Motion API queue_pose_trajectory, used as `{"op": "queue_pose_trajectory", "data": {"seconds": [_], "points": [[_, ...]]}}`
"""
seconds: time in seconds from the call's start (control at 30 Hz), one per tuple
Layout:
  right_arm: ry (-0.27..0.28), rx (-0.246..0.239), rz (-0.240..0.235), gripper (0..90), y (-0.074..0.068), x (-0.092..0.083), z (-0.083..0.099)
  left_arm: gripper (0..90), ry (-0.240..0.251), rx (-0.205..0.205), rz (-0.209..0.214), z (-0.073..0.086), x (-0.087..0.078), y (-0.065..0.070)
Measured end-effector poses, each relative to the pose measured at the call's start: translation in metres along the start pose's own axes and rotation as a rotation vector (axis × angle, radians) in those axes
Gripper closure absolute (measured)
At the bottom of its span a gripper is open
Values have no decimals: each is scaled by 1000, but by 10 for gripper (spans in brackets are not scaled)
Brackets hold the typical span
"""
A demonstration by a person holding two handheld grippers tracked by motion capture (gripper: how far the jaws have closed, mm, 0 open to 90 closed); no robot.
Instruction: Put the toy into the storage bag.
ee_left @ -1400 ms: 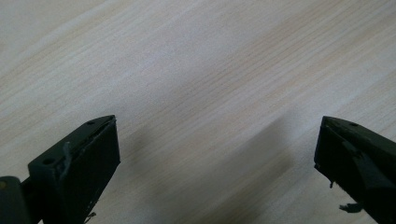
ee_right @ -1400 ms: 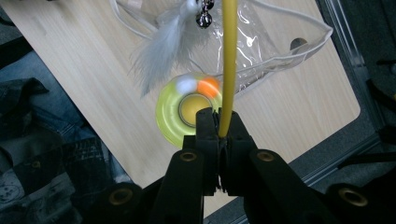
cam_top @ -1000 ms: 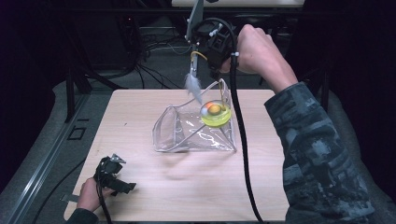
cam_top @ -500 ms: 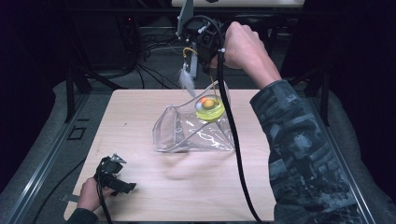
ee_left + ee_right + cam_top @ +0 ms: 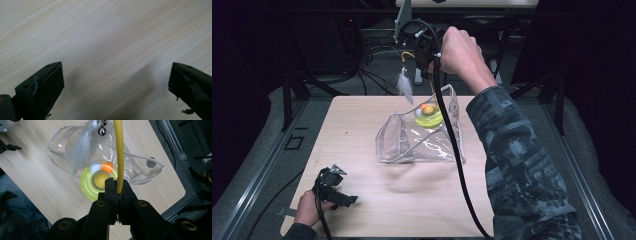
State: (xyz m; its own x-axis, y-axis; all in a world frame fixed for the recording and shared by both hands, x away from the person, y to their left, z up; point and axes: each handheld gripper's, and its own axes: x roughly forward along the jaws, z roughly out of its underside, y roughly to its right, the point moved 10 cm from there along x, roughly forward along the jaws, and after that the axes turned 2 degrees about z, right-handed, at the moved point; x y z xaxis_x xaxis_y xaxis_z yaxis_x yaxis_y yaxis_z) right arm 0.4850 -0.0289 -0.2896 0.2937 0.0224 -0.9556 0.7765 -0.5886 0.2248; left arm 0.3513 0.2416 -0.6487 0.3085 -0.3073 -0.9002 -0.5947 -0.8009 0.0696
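Note:
My right gripper (image 5: 426, 64) hangs over the table's far edge, shut on a thin yellow wand (image 5: 119, 155). A white feather (image 5: 404, 85) and a small bell (image 5: 102, 131) dangle from the wand. Below the right gripper (image 5: 117, 185) a yellow ring toy (image 5: 428, 116) with a white and an orange ball lies at the open top of a clear plastic pouch (image 5: 419, 142); whether it is inside I cannot tell. My left gripper (image 5: 334, 187) rests at the front left of the wooden table (image 5: 362, 120). In the left gripper view that gripper (image 5: 116, 82) stands open over bare wood.
The right gripper's black cable (image 5: 457, 155) trails down across the pouch to the table's front edge. Dark floor, cables and metal frame posts (image 5: 287, 95) surround the table. Bare wood (image 5: 412, 200) lies between the pouch and the left hand.
My right hand has moved left along the far edge, and the feather and the yellow ring toy went left with it. The pouch's base and the left gripper stayed put.

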Motion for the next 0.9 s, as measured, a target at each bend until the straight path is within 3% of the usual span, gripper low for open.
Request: {"op": "queue_pose_trajectory", "data": {"seconds": [0.3,0.9], "points": [[13,23,-24,877,2,22,-7,2,1,2,0,0,0,1],[-49,26,-48,877,2,73,0,2,-3,10,3,-1,0,1]]}}
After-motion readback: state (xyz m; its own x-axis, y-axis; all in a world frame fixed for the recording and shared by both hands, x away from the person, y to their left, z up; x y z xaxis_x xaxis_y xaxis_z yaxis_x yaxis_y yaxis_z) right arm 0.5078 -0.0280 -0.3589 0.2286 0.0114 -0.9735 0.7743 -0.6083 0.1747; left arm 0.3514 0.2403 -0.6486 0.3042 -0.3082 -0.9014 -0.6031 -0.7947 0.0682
